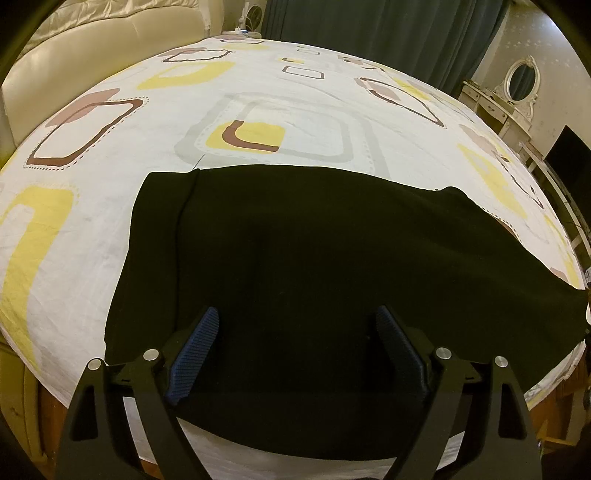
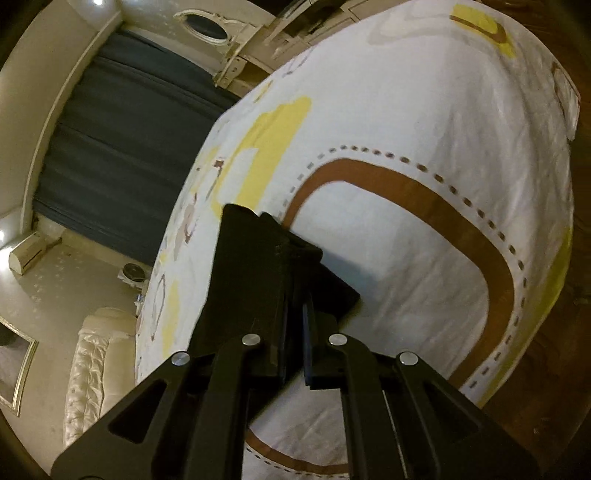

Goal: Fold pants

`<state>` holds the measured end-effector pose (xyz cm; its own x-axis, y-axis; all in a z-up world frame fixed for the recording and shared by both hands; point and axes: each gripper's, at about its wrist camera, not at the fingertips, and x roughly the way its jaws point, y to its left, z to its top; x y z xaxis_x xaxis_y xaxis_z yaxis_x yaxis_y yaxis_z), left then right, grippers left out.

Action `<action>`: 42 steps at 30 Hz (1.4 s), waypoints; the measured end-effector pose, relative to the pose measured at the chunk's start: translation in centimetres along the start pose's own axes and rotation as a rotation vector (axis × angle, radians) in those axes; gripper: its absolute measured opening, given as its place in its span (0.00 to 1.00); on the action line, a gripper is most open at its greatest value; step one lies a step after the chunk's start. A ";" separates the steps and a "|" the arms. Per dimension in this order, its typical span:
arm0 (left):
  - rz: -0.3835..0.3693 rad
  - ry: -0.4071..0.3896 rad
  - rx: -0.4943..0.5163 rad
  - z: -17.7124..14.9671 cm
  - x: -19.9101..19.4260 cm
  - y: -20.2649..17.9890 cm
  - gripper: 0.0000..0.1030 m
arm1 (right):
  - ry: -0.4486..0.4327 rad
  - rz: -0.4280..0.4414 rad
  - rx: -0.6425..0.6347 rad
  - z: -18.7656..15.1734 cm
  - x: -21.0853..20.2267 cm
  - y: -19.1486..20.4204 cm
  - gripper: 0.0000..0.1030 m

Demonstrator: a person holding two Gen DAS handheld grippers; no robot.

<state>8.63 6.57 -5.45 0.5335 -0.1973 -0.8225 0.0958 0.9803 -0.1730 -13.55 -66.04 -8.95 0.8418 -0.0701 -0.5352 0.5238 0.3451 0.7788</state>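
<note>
On the near half of the bed, black pants (image 1: 295, 258) lie spread flat over a white sheet (image 1: 258, 85) printed with yellow, brown and grey rounded squares. Left wrist view: the garment runs from a straight edge at the left, where a seam or fold line shows, toward the right edge of the bed, its near border reaching the mattress edge. The left gripper (image 1: 297, 325) hovers over the near part of the fabric with its jaws spread wide; the blue ribbed pads (image 1: 195, 347) stand well apart and nothing lies between them. Far left stands a cream padded headboard (image 1: 92, 33); a dark curtain (image 1: 388, 33) hangs beyond the bed, and a white dresser with an oval mirror (image 1: 521, 79) stands at the far right. Right wrist view, strongly tilted: the right gripper (image 2: 295, 295) has its jaws pressed together on a corner of the black pants (image 2: 255, 258), which stands up past the fingertips above the sheet (image 2: 424, 110). Whether that fabric touches the sheet cannot be told.
</note>
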 end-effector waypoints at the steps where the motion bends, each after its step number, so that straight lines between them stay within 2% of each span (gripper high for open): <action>1: -0.001 0.000 0.000 0.0 0.0 0.0 0.84 | 0.013 0.011 0.017 0.1 0.0 -0.3 0.08; 3: -0.003 -0.001 0.000 0.0 0.0 0.0 0.84 | 0.004 0.022 0.022 0.3 -0.4 -0.2 0.14; 5: -0.003 -0.001 0.003 -0.1 0.0 0.0 0.84 | -0.023 0.033 0.013 0.7 -1.0 0.2 0.34; 7: -0.002 -0.002 0.004 -0.1 0.0 0.0 0.84 | -0.028 0.028 0.008 1.2 -1.1 0.6 0.38; 9: 0.000 -0.003 0.007 -0.1 0.0 0.0 0.84 | 0.010 0.013 -0.013 1.6 -0.4 1.0 0.27; 10: 0.000 -0.003 0.009 -0.1 0.0 -0.1 0.84 | 0.030 -0.004 -0.027 1.6 0.1 1.0 0.07; 12: 0.001 -0.004 0.012 -0.2 0.0 -0.1 0.84 | 0.047 -0.076 -0.074 1.6 0.6 0.9 0.07; 18: 0.001 -0.004 0.012 -0.2 0.0 -0.1 0.84 | 0.070 -0.045 -0.032 1.6 -0.4 -0.3 0.06; 21: 0.007 -0.008 0.026 -0.2 -0.1 -0.2 0.84 | 0.063 -0.077 -0.114 2.4 -1.1 1.2 0.18; 23: 0.019 -0.016 0.045 -0.2 -0.3 -0.4 0.84 | 0.062 -0.109 -0.199 3.5 -1.0 2.5 0.41; 24: 0.028 -0.020 0.053 -0.2 -0.5 -0.5 0.84 | 0.062 -0.102 -0.216 4.1 -0.9 2.9 0.43; 25: 0.038 -0.029 0.064 -0.1 -0.8 -0.7 0.84 | 0.090 -0.057 -0.230 4.9 -0.3 3.2 0.46; 30: 0.062 -0.062 0.094 0.2 -1.7 -1.2 0.84 | 0.194 -0.043 -0.270 6.7 2.6 3.6 0.53; 32: 0.067 -0.064 0.096 0.3 -1.7 -1.4 0.84 | 0.249 -0.043 -0.279 6.7 3.9 3.5 0.60; 35: 0.065 -0.059 0.098 0.3 -1.6 -1.3 0.84 | 0.285 -0.011 -0.302 6.1 4.6 3.9 0.68; 37: 0.066 -0.051 0.100 0.2 -1.4 -1.3 0.84 | 0.326 0.014 -0.312 5.5 5.1 4.2 0.68; 42: 0.072 -0.036 0.103 0.0 -1.0 -1.2 0.84 | 0.357 -0.036 -0.400 4.2 5.5 5.5 0.65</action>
<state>7.95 5.60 -4.43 0.5716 -0.1278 -0.8105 0.1412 0.9884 -0.0563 -5.46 -68.50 -6.24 0.6908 0.2104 -0.6918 0.4027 0.6827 0.6098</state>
